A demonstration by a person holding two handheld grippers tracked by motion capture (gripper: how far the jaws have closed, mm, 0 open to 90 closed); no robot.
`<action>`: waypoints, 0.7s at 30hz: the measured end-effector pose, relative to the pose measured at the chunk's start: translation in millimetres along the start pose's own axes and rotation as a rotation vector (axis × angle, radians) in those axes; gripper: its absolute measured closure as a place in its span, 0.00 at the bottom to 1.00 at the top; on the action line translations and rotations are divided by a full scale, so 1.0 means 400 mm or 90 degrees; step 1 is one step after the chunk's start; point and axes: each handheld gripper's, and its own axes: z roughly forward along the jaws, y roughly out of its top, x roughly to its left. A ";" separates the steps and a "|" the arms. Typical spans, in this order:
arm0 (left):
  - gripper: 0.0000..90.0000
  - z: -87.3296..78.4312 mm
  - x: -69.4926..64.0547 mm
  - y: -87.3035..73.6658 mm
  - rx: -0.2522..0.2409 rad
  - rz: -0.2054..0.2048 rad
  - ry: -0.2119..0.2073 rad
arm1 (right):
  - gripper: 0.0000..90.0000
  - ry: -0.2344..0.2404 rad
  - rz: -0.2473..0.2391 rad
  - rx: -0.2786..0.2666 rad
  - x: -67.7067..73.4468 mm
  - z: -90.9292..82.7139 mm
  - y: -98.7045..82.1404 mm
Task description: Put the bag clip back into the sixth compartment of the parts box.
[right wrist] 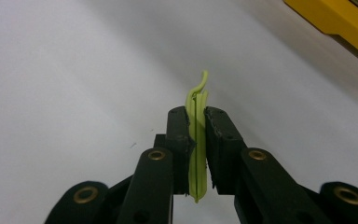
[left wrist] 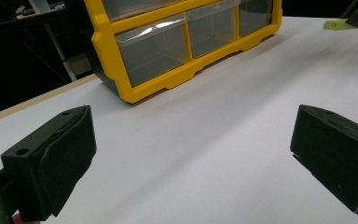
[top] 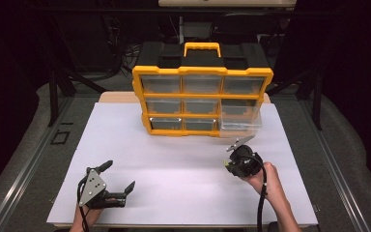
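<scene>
The right gripper pinches a thin green clip between its jaws, above the white worktop just before the yellow organizer. The left gripper rests near the front edge, jaws spread and empty.

surface: white table | on it: yellow drawer organizer, upright
</scene>
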 end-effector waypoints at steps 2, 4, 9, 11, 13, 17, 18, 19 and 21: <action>0.00 -0.001 0.001 0.000 -0.002 -0.002 0.001 | 0.89 -0.003 0.001 0.002 -0.007 -0.001 -0.002; 0.00 -0.002 0.003 -0.001 -0.001 -0.003 0.001 | 0.89 -0.004 0.005 0.007 -0.010 -0.001 -0.002; 0.00 -0.004 0.004 -0.002 -0.001 -0.002 0.001 | 0.89 -0.006 0.006 0.024 -0.019 -0.008 -0.002; 0.00 -0.006 0.003 -0.001 -0.003 0.001 0.001 | 0.89 -0.012 0.011 0.017 -0.019 -0.007 -0.003; 0.00 -0.008 0.004 0.000 -0.003 0.001 0.001 | 0.89 -0.013 0.010 0.010 -0.022 -0.005 -0.006; 0.00 -0.007 0.003 0.000 -0.003 0.001 0.003 | 0.89 -0.012 0.020 0.007 -0.032 -0.013 -0.011; 0.00 -0.007 0.002 0.000 -0.002 0.003 0.001 | 0.89 -0.011 0.027 -0.001 -0.034 -0.013 -0.013; 0.00 -0.007 0.001 0.001 -0.002 0.007 -0.001 | 0.89 -0.009 0.029 -0.004 -0.037 -0.013 -0.014; 0.00 -0.007 -0.002 0.002 -0.004 0.005 -0.003 | 0.89 -0.010 0.030 0.008 -0.042 -0.016 -0.014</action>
